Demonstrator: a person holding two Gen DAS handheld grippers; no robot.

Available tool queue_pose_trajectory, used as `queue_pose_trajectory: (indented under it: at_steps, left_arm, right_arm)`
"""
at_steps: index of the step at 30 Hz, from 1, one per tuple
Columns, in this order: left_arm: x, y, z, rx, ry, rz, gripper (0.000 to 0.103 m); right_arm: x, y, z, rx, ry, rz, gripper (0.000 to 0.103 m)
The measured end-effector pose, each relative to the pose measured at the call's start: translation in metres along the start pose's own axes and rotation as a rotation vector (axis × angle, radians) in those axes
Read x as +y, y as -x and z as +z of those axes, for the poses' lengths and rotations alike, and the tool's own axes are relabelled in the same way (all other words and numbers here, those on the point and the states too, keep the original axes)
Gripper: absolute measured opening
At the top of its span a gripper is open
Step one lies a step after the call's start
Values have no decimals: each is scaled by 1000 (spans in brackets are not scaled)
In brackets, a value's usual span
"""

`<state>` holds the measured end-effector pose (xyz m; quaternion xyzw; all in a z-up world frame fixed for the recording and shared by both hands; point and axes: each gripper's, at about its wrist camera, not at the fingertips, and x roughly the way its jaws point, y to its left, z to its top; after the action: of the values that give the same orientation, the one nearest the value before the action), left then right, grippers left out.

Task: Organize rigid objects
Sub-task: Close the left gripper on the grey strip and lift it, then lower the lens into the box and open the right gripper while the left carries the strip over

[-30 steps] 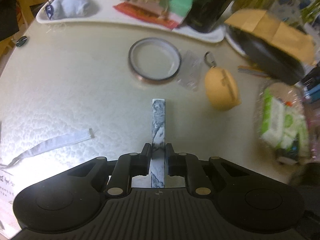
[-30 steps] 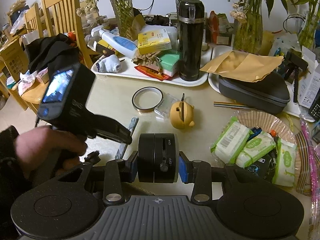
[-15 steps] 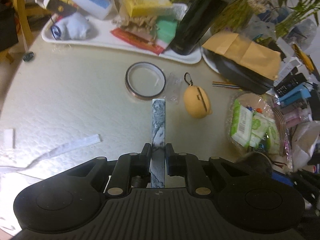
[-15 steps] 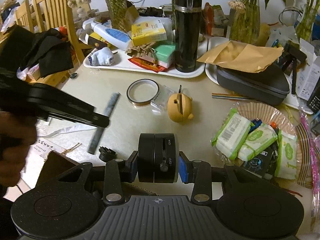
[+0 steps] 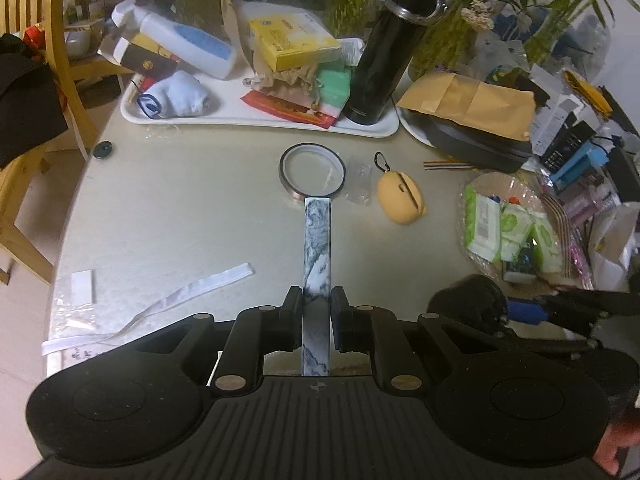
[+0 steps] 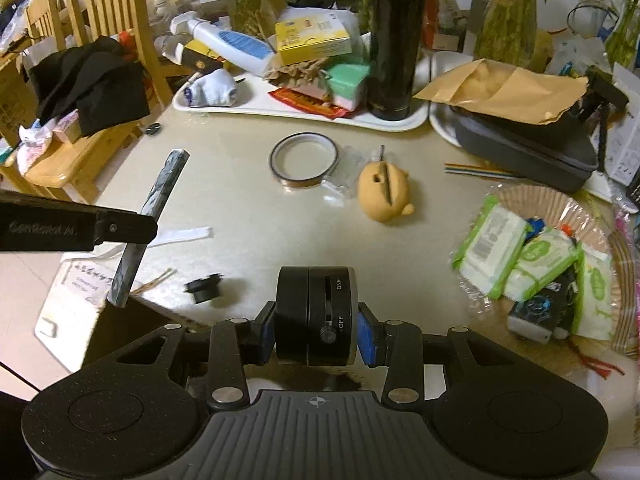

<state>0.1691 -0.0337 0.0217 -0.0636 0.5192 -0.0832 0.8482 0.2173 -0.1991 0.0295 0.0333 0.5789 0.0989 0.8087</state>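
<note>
Both grippers were full above a cluttered table (image 5: 168, 200): the left gripper (image 5: 316, 306) clamped a marbled bar (image 5: 318, 248) at centre frame, and the right gripper (image 6: 316, 330) gripped a black switch puck (image 6: 316, 312) at lower centre. Neither piece looked stowed yet. A tape ring (image 6: 303, 158), a yellow pouch (image 6: 386, 192) and a small black cap (image 6: 204, 288) lay loose, so most sorting seemingly remained.

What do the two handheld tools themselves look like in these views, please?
Both are matte black plastic with ribbed grey centre plates, round side discs and silver pivot rivets. The left tool has black pads; the right tool has blue pads. White lettering marks the left tool's side in the right wrist view.
</note>
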Motion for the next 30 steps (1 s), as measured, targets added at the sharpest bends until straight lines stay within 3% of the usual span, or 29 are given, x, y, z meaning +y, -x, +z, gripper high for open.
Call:
queue_pose_trajectory:
  at_steps: [16, 30]
  left_arm:
    - [-1, 20, -43, 46, -91, -18, 15]
    - [30, -2, -74, 188, -4, 22, 15]
  right_arm:
    - [12, 26, -21, 4, -7, 107, 43]
    - [21, 33, -50, 43, 46, 118, 43]
